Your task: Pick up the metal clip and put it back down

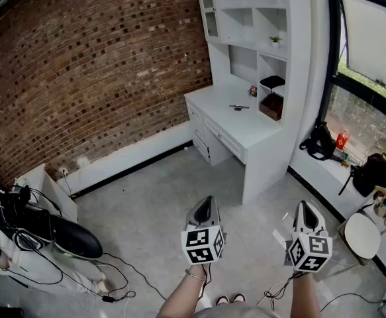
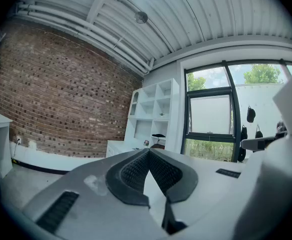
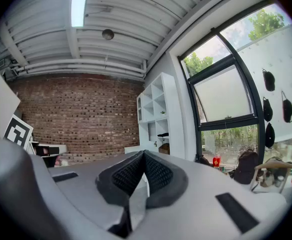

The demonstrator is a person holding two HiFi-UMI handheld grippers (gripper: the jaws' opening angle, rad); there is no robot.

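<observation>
White desk w/ metal clip, brick wall; L gripper, R gripper fingers pressed together.

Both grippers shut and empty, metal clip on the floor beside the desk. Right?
No. Head view shows the metal clip on the white desk, not the floor. Left gripper and right gripper are shut and empty, as you said.

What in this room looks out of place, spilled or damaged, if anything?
Only the loose black cables stand out: they trail over the floor at the lower left of the head view, which may be a trip hazard. The clip lies on the desk, and nothing looks spilled or broken.
</observation>
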